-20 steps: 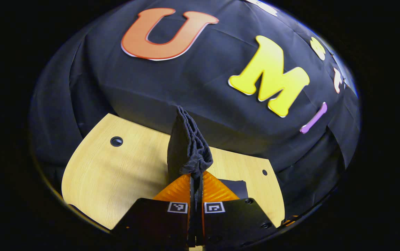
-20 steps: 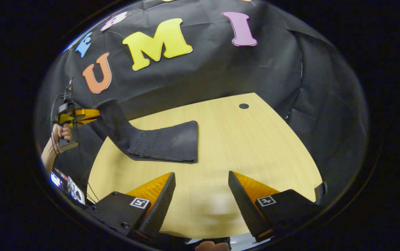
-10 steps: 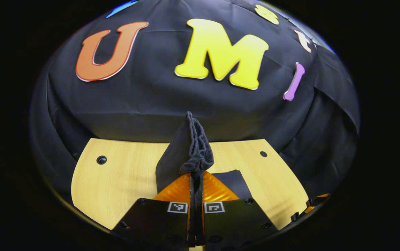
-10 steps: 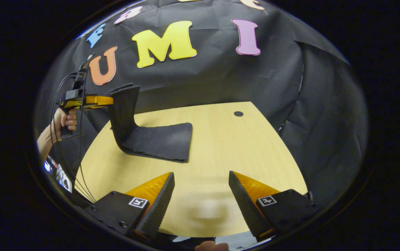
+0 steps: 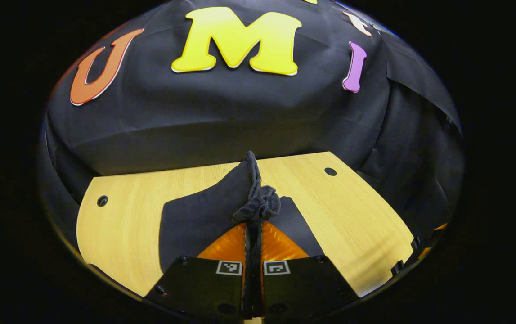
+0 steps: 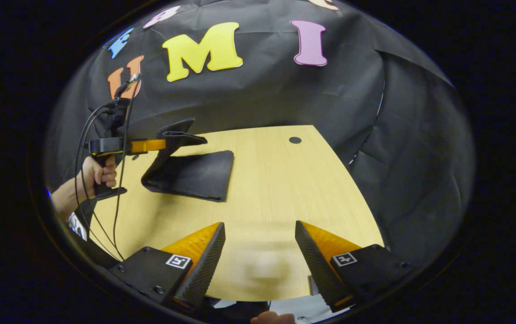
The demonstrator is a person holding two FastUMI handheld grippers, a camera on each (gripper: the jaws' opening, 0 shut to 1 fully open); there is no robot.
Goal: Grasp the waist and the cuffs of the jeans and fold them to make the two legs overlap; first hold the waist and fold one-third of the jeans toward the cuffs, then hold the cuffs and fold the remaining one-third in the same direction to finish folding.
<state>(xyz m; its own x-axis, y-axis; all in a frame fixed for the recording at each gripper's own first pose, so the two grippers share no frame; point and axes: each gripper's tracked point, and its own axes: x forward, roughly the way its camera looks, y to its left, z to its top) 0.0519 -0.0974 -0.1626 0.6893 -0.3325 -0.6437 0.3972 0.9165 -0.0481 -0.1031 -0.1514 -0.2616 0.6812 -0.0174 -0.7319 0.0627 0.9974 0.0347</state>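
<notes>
One wooden table (image 6: pixel 266 189) stands before the black wall (image 6: pixel 284 94). On it lie the jeans (image 6: pixel 192 173), their cuffs (image 5: pixel 258 204) pinched in the closed left gripper (image 5: pixel 253 234), now carried lower over the folded part. Right gripper (image 6: pixel 260 252) hovers open, empty.

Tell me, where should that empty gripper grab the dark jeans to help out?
Probably the lifted cuff end of the dark folded jeans, beside the left gripper, approaching from the near side: that flap stands raised off the wooden table, while the rest lies flat.
</notes>
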